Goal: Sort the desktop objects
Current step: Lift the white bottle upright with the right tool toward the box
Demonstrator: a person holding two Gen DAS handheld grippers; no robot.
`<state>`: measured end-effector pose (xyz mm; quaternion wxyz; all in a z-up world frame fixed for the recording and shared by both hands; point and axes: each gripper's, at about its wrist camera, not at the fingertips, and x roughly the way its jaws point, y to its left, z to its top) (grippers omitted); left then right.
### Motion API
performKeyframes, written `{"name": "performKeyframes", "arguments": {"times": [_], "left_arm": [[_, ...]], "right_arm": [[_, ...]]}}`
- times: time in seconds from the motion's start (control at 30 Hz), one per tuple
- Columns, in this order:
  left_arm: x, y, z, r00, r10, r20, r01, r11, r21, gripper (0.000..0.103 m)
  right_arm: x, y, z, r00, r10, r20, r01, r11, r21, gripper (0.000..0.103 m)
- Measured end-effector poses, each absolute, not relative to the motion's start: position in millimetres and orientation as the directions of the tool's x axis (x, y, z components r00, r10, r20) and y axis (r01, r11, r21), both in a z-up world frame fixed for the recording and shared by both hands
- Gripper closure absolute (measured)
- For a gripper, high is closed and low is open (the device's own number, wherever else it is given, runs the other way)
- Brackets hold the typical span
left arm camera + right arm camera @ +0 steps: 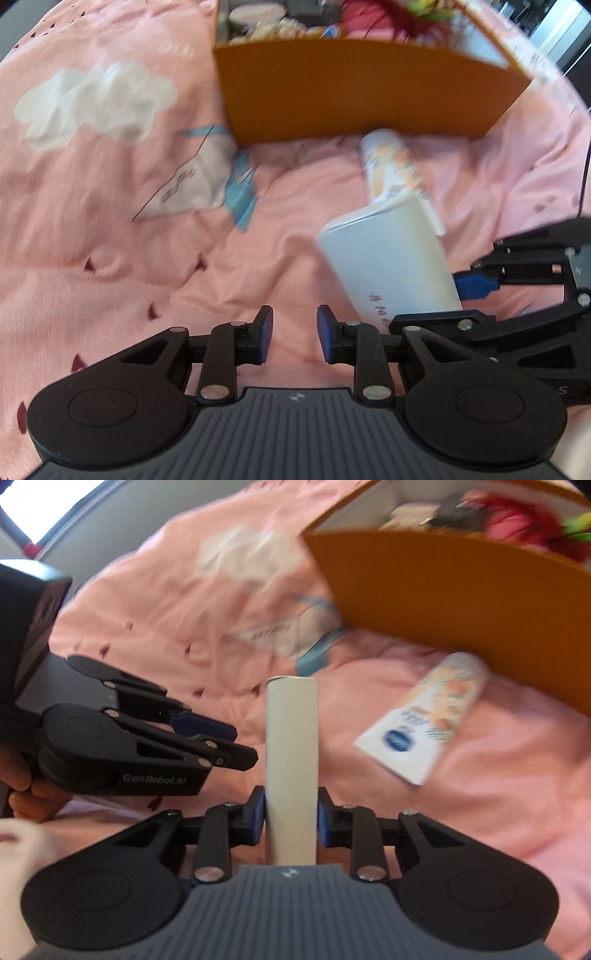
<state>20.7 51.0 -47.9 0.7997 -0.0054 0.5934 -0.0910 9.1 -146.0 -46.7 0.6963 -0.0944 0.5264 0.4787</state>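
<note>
A slim white carton (291, 738) sticks out between the blue pads of my right gripper (291, 819), which is shut on it; in the left wrist view the same carton (391, 258) hangs tilted above the pink blanket, with the right gripper (454, 302) coming in from the right. My left gripper (295, 332) is open over bare blanket with nothing between its fingers; it appears in the right wrist view (243, 744) just left of the carton. A white and orange tube (391, 166) (432, 716) lies on the blanket in front of the orange box (369, 88) (461, 590).
The orange box holds several small items, among them round tins and something red and feathery. The pink blanket (110, 258) is rumpled, with white cloud prints. A white and blue patch (192, 177) lies left of the box; print or packet, I cannot tell.
</note>
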Motion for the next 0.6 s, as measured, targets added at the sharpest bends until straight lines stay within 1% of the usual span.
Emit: {"name": "performKeyframes", "arguments": {"times": [0.07, 0.13, 0.23, 0.4, 0.43, 0.47, 0.5, 0.53, 0.6], "left_arm": [[28, 42, -39, 0.31, -0.201, -0.929, 0.163, 0.974, -0.156, 0.069], [32, 30, -35, 0.36, -0.202, -0.911, 0.221, 0.967, -0.126, 0.068], [33, 3, -29, 0.419, -0.169, -0.892, 0.343, 0.939, -0.017, 0.065], [28, -38, -34, 0.459, -0.152, -0.875, 0.516, 0.847, 0.124, 0.064], [27, -46, -37, 0.465, -0.148, -0.873, 0.545, 0.825, 0.151, 0.063], [27, -53, -42, 0.474, -0.14, -0.869, 0.574, 0.798, 0.185, 0.057], [25, -59, -46, 0.489, -0.131, -0.862, 0.599, 0.769, 0.223, 0.053], [23, -65, -50, 0.505, -0.123, -0.854, 0.621, 0.739, 0.261, 0.051], [20, -76, -60, 0.522, -0.104, -0.846, 0.659, 0.68, 0.323, 0.051]], "right_arm": [[10, -162, -36, 0.033, 0.585, -0.81, -0.746, 0.554, 0.37, 0.073], [11, -175, -26, 0.084, 0.588, -0.805, -0.722, 0.592, 0.357, 0.073], [16, -193, -20, 0.154, 0.576, -0.803, -0.675, 0.655, 0.34, 0.073], [34, -218, -22, 0.23, 0.544, -0.807, -0.575, 0.745, 0.338, 0.073], [38, -222, -23, 0.239, 0.54, -0.807, -0.553, 0.759, 0.345, 0.073], [41, -225, -26, 0.249, 0.534, -0.808, -0.528, 0.774, 0.349, 0.073], [45, -226, -29, 0.258, 0.524, -0.811, -0.504, 0.79, 0.35, 0.073], [49, -228, -32, 0.265, 0.515, -0.815, -0.478, 0.804, 0.353, 0.073], [54, -229, -39, 0.278, 0.498, -0.822, -0.438, 0.827, 0.353, 0.073]]}}
